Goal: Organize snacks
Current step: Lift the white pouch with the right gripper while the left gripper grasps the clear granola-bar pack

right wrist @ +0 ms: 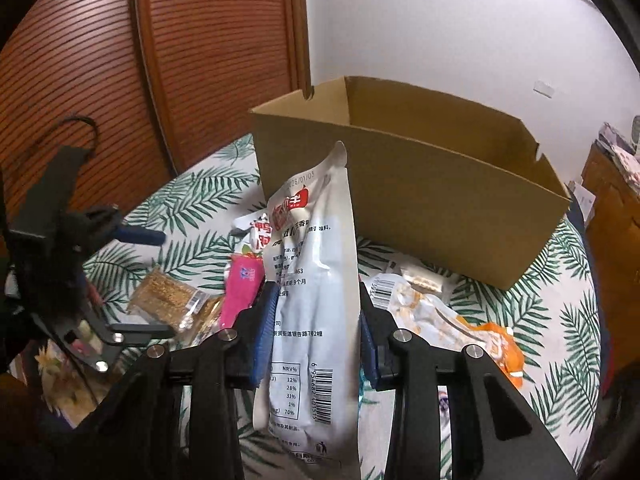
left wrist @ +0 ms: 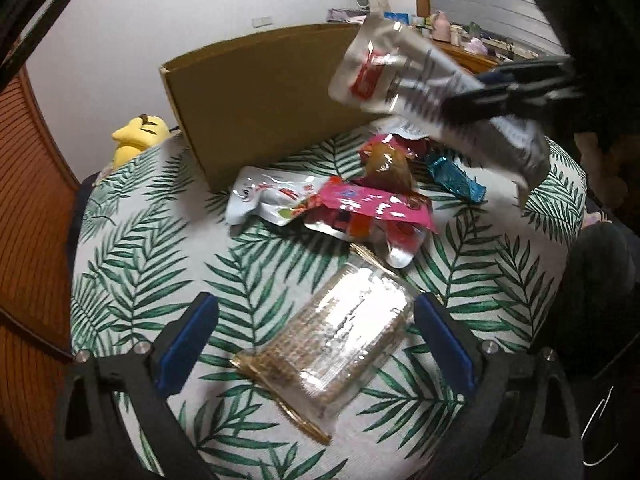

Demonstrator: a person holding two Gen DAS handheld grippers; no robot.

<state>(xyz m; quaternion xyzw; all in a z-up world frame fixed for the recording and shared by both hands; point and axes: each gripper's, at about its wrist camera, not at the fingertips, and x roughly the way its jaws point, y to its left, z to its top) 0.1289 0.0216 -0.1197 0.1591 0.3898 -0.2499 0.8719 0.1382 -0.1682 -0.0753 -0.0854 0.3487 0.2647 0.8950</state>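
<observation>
my left gripper (left wrist: 316,336) hangs wide open over the clear cracker pack (left wrist: 340,344) on the leaf-print cloth (left wrist: 132,248), pads not touching it. my right gripper (right wrist: 316,328) pinches the white pouch (right wrist: 316,280), lifted in front of the open box (right wrist: 440,200).

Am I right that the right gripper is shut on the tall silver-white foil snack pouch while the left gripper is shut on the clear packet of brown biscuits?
Only partly. The right gripper is indeed shut on the tall silver-white foil snack pouch. The left gripper, however, is open: in the left wrist view its blue pads stand wide apart on either side of the clear packet of brown biscuits, which lies on the leaf-print tablecloth.
</observation>
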